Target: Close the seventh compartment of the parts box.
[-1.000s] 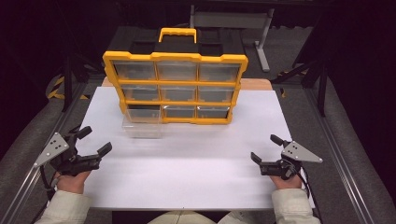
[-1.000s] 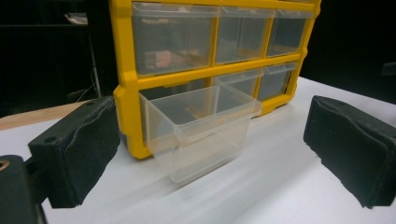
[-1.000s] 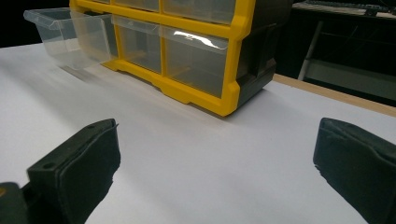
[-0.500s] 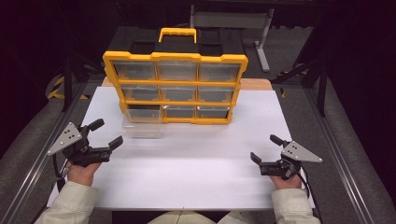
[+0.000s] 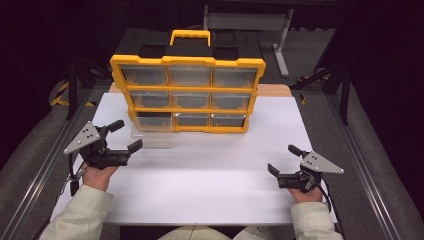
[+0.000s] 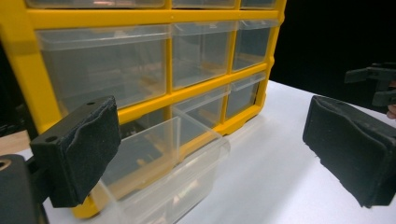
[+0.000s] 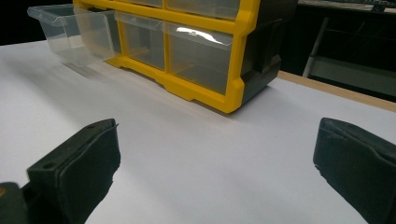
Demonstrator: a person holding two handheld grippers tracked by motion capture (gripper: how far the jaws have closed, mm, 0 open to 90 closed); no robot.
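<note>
Drawer (image 5: 151,135), clear and pulled out of the organiser's (image 5: 187,95) bottom-left slot, sits just ahead of the left gripper (image 5: 122,136), jaws spread. Likely step: closing in; next, straddle its front wall. Right gripper (image 5: 284,160) rests spread, well apart.

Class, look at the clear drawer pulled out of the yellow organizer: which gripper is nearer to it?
Left. The left gripper sits just beside the pulled-out drawer, jaws open; the right gripper is far across the table.
</note>
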